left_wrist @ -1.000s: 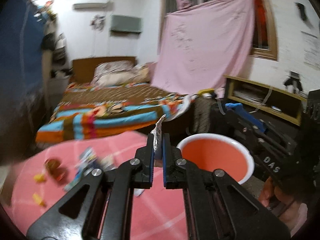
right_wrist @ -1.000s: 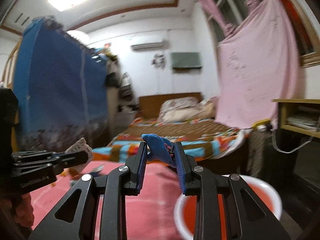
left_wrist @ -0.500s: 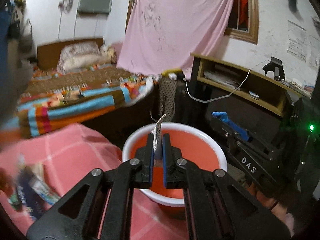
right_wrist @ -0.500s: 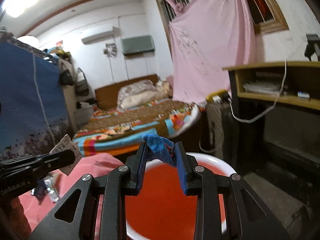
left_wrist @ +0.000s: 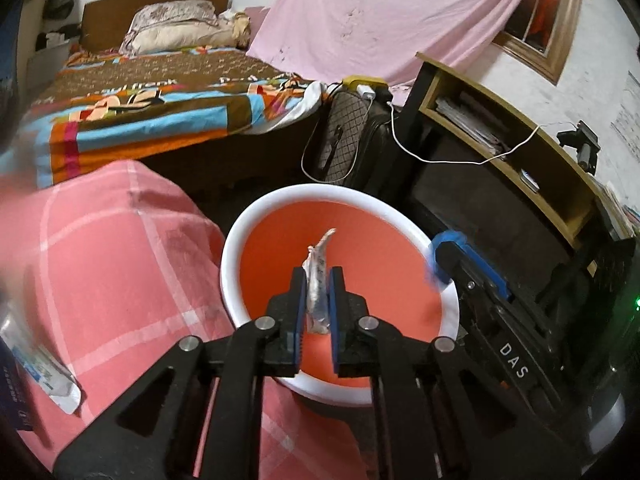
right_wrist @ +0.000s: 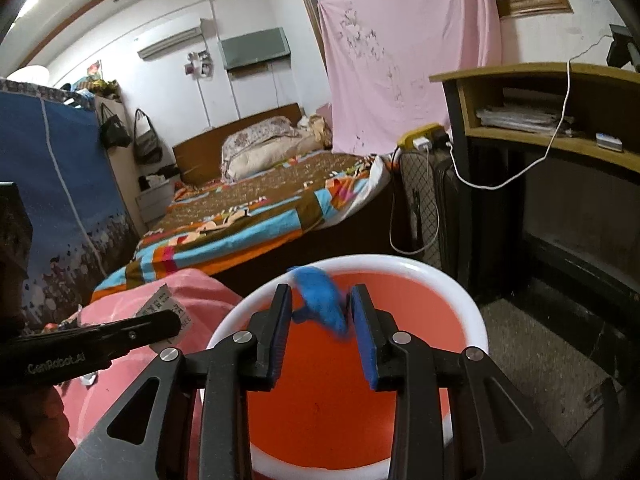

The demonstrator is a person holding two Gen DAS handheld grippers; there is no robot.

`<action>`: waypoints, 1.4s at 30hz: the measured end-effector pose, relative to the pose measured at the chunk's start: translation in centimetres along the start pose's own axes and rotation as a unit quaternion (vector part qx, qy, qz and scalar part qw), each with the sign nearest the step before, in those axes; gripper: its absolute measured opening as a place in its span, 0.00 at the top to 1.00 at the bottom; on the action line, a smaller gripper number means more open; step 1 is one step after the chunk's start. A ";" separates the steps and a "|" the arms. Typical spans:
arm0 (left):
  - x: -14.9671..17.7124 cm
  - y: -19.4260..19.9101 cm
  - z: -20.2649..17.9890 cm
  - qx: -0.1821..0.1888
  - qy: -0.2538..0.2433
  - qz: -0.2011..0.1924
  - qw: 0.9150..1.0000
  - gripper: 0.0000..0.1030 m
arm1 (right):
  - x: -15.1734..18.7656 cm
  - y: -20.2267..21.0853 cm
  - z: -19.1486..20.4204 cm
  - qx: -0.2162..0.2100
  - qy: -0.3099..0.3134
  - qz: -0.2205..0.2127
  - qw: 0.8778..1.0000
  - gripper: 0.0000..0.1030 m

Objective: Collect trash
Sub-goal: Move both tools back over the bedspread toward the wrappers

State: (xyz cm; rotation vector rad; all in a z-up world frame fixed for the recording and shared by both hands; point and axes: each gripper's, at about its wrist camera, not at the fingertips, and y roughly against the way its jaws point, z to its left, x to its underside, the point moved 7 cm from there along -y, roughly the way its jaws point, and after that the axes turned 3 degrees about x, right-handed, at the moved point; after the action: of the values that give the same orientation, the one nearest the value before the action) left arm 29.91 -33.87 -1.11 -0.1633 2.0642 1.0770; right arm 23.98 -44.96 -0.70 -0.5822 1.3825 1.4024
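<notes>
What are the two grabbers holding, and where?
The left hand-held gripper pinches a paper scrap by its lower end. The right hand-held gripper has a blue scrap between widening fingers.

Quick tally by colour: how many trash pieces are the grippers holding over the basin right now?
White paper scrap, in left gripper: 1
Blue scrap, in right gripper: 1
Total over the basin: 2
</notes>
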 end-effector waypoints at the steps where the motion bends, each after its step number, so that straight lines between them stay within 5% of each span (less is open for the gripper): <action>1: 0.0 -0.1 0.1 0.000 0.002 0.002 1.000 1.00 | 0.1 0.0 0.0 0.000 0.000 0.002 1.000 0.68; 19: 0.2 1.8 2.0 -0.015 0.023 -0.026 0.999 0.72 | -0.7 1.1 0.2 0.008 -0.007 -0.033 0.999 0.55; 22: -0.3 2.9 2.2 -0.016 0.026 -0.048 0.998 0.70 | -1.1 1.5 0.1 0.006 -0.014 -0.047 0.999 0.55; 26: -0.5 5.2 2.5 -0.044 0.011 -0.092 0.995 0.53 | -1.6 2.2 0.7 -0.005 -0.013 -0.071 0.997 0.52; 29: -0.3 7.6 3.1 -0.075 0.007 -0.137 0.988 0.39 | -2.0 3.1 2.0 -0.017 -0.004 -0.093 0.996 0.43; 31: 0.0 9.5 4.1 -0.096 0.016 -0.166 0.981 0.32 | -2.3 4.0 3.2 -0.033 0.000 -0.113 0.993 0.23; 34: 0.7 12.7 6.0 -0.136 0.038 -0.209 0.968 0.13 | -2.7 4.8 5.0 -0.054 0.010 -0.130 0.990 0.21; 42: 3.8 19.7 10.4 -0.232 0.068 -0.271 0.932 0.14 | -2.5 7.8 11.8 -0.128 0.048 -0.172 0.976 0.00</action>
State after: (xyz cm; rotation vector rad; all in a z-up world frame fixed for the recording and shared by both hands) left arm 24.73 -12.88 5.41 -1.0067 1.6831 1.1902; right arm 21.64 -33.35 7.32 -1.0182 1.1156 1.2875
